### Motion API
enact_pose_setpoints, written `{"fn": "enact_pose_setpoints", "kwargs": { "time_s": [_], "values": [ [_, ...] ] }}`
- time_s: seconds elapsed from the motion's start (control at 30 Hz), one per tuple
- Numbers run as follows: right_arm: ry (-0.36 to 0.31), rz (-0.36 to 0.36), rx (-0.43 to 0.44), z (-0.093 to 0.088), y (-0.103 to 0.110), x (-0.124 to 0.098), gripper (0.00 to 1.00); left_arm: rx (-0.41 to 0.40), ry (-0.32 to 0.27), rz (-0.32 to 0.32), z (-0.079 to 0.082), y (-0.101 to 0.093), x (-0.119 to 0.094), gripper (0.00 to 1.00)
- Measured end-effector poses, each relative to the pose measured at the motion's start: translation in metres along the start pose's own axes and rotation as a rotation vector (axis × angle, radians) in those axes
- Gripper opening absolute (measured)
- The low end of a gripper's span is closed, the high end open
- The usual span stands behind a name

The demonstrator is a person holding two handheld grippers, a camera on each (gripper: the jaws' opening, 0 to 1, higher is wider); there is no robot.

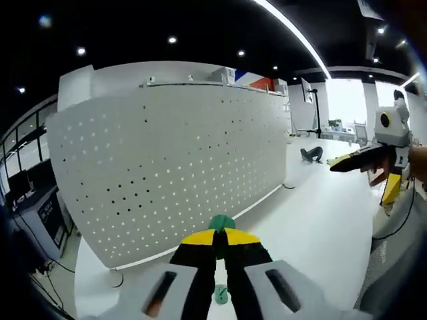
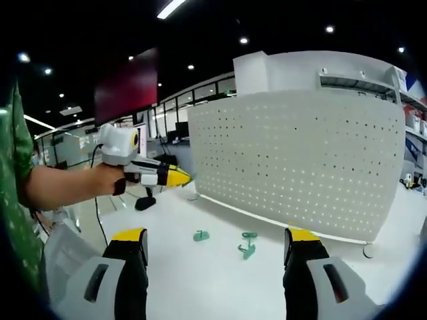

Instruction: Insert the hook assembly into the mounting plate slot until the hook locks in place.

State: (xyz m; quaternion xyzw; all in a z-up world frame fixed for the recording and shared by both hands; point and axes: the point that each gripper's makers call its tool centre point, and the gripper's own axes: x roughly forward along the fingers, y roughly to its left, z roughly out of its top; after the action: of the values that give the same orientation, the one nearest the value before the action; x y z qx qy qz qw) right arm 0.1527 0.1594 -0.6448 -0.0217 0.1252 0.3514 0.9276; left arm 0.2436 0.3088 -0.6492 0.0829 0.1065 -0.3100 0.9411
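Left tongs (image 1: 221, 241) nearly closed, pinching green hook (image 1: 222, 223) at tips, facing white perforated panel (image 1: 173, 160). Right tongs (image 2: 217, 243) wide apart, empty, above white desk (image 2: 220, 287). Two green hook pieces (image 2: 248, 244) on desk at 12 o'clock from right tongs, near panel foot.

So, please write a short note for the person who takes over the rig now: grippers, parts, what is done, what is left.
Left gripper: shut on a green plastic hook piece, facing the white perforated mounting board.
Right gripper: open, holding nothing.
Two more green plastic hooks lie on the white table in front of the board.
Done: one piece picked up.
Left: push it into a board slot until it locks.
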Motion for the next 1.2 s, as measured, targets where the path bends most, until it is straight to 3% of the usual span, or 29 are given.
{"fn": "enact_pose_setpoints", "kwargs": {
  "time_s": [0.4, 0.7, 1.2],
  "values": [
    [-0.048, 0.029, -0.044, 0.026, 0.017, -0.002, 0.82, 0.008, -0.081, -0.013, 0.028, -0.022, -0.025, 0.04],
    [-0.073, 0.047, -0.043, 0.032, 0.025, -0.005, 0.8, 0.005, -0.101, -0.027, 0.032, -0.037, -0.039, 0.04],
    [-0.096, 0.066, -0.035, 0.039, 0.031, -0.005, 0.76, 0.007, -0.112, -0.047, 0.034, -0.05, -0.043, 0.04]
  ]
}}
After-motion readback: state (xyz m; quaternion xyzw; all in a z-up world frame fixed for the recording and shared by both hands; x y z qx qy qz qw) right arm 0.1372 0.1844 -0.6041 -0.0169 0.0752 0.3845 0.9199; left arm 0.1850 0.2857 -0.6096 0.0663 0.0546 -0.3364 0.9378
